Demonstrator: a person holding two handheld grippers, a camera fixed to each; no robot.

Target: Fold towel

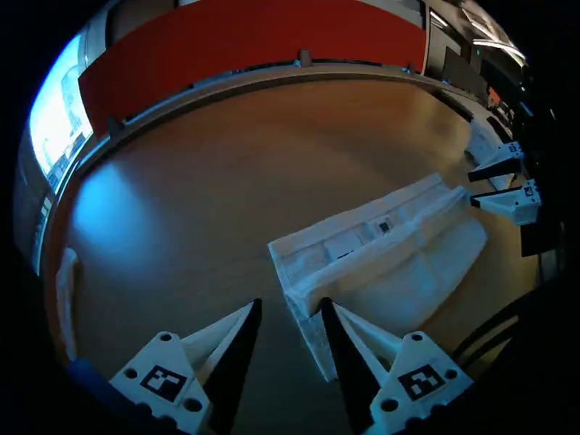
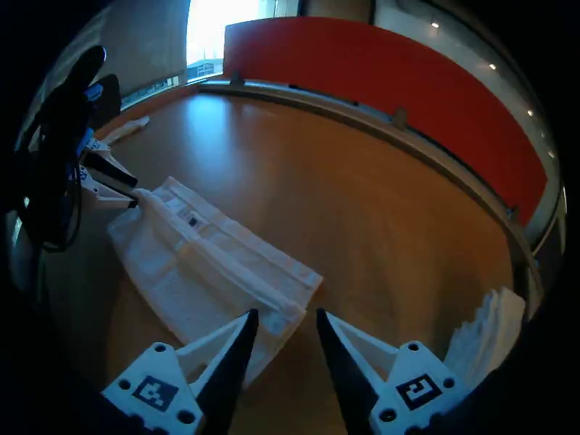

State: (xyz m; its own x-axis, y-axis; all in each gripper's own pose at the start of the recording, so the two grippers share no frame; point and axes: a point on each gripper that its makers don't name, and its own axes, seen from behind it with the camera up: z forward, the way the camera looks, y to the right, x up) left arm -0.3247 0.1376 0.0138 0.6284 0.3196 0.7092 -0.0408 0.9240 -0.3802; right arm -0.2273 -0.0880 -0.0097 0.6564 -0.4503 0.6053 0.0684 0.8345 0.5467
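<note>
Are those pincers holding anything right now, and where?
Nothing is held: the left gripper and right gripper both have open jaws, poised at opposite ends of the towel.

Open surface [image 1: 217,181] is left beyond the towel [image 1: 377,261]. It is hemmed by a red partition [image 1: 239,43] and, at one edge, a cloth stack [image 2: 493,326].

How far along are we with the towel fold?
Done: the towel lies on the table as a long strip, one layer folded over along its length. In hand: nothing; the left gripper and right gripper sit open at its opposite short ends. Left: probably gripping an end and folding the strip across.
</note>
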